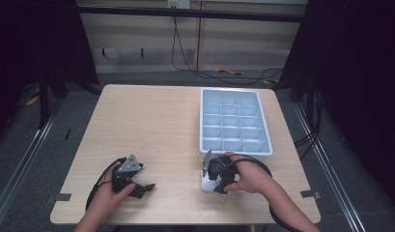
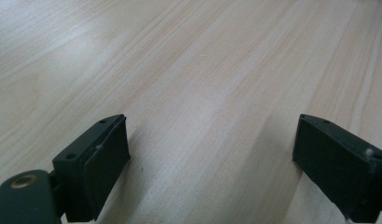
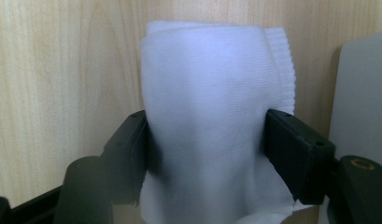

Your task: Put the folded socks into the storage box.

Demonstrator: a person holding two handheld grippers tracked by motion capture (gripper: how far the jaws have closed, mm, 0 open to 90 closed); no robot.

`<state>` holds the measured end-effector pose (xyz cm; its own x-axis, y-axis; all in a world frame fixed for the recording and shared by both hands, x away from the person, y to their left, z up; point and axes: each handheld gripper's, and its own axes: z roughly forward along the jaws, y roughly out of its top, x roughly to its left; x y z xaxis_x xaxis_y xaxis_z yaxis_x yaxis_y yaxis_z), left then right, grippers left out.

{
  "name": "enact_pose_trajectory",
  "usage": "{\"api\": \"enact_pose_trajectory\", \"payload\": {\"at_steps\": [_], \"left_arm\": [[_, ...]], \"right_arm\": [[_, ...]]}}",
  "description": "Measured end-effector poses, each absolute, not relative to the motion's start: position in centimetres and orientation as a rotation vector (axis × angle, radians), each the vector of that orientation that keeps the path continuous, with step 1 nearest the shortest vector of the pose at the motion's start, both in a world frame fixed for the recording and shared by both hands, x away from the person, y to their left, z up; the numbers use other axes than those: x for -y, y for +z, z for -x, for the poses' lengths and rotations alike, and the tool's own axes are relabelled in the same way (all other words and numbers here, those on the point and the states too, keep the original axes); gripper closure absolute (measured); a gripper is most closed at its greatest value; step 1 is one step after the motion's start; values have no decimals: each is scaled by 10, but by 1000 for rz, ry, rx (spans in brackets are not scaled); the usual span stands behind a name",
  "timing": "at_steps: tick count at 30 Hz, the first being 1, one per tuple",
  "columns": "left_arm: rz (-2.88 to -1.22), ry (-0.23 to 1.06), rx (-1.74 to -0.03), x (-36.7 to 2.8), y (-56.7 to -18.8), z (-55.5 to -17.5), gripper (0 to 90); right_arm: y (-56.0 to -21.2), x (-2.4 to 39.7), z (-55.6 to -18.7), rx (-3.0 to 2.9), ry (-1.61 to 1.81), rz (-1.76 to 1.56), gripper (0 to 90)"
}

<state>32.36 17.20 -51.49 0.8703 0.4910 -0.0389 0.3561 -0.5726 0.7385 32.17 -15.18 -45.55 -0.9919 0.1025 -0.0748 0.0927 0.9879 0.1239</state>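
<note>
I take the compartment tray [image 1: 236,123] as my landmark. The white rolled cloth [image 3: 212,116], ribbed at one edge and possibly a sock, lies on the wooden table [image 1: 156,125] just off the tray's near edge, toward its left corner. My right gripper [image 1: 212,178] is down over it, one jaw against each flank of the roll; the pads look to be touching and dimpling the fabric, so I judge the grip is being taken for a lift into a compartment, though how firm it is I cannot tell. The hold sits across the roll's middle, which should stop it unrolling.

My left gripper [image 1: 137,186] rests well to the left of the tray, jaws wide with nothing but bare tabletop between them; it appears parked clear of the work.

Hidden: in the high view my right hand [image 1: 250,176] and the gripper body cover most of the cloth. In the right gripper view the tray is a blurred grey edge [image 3: 361,98], and the roll's near end is cut off. The tray's compartments look empty.
</note>
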Motion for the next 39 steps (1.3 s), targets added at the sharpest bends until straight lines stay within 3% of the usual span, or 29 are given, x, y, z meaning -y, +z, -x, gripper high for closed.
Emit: {"api": "enact_pose_trajectory", "payload": {"at_steps": [4, 18, 39], "left_arm": [[-2238, 216, -609, -172, -515, -324, 103], [-2236, 209, -609, -172, -515, -324, 103], [-2238, 211, -607, -172, -515, -324, 103]], "right_arm": [[-456, 153, -321, -3034, 188, -161, 365], [-455, 149, -332, -3011, 182, -301, 620], [-435, 149, -331, -3086, 182, -350, 714]]}}
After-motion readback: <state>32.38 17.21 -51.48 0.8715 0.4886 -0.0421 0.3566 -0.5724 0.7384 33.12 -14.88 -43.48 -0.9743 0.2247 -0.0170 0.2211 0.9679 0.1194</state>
